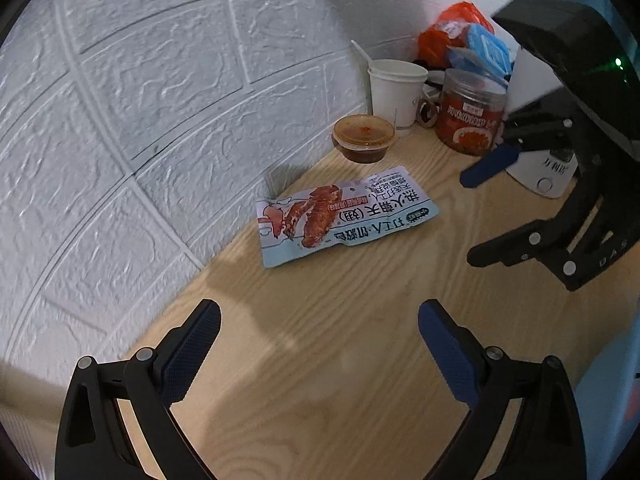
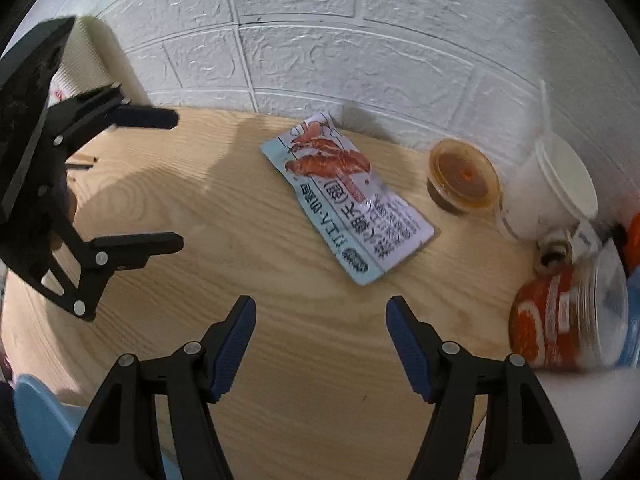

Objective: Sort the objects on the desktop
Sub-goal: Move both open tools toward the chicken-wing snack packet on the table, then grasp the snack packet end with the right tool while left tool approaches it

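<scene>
Left wrist view: the left gripper (image 1: 320, 344) gapes empty above the wooden desk (image 1: 340, 360). The right gripper (image 2: 320, 340) (jaws likewise apart) faces the snack packet (image 2: 346, 200).

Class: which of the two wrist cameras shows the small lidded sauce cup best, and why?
The left wrist view: the sauce cup appears sharp, side-on, with its lid, wall and dark contents all visible, standing beside the white paper cup. The right wrist view shows it more from above and blurred by motion, mostly the lid.
</scene>
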Motion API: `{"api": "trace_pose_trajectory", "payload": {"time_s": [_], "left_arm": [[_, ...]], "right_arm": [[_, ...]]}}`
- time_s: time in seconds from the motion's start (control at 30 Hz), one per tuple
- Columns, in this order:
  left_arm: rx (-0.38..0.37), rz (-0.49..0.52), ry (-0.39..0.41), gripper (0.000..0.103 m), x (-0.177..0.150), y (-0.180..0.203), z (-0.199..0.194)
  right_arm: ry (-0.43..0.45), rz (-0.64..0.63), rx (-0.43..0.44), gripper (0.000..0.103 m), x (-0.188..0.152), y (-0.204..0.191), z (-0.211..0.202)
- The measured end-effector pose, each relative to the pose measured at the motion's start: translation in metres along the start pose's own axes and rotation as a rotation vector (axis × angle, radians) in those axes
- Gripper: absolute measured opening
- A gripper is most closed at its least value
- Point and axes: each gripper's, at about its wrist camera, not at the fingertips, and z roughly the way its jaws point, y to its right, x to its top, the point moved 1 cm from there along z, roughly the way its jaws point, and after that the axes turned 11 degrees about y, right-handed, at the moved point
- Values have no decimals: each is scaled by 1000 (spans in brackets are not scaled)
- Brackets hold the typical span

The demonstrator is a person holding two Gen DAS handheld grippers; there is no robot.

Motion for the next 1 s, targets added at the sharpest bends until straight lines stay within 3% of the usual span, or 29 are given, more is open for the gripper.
{"api": "trace_pose_trajectory", "payload": {"time_s": [0.27,0.43,0.77,1.0], "left_arm": [[-7,70,3,100,1,-3,27],[-11,41,-22,100,-2,-15,43],[-27,62,-21,100,0,-13,54],[-32,85,-25,100,0,-13,52]], "right_arm": [[32,-35,19,69,9,12,25],[29,-49,19,69,13,21,39],[57,-47,21,70,17,33,59],[91,-126,32,70,26,25,62]]}}
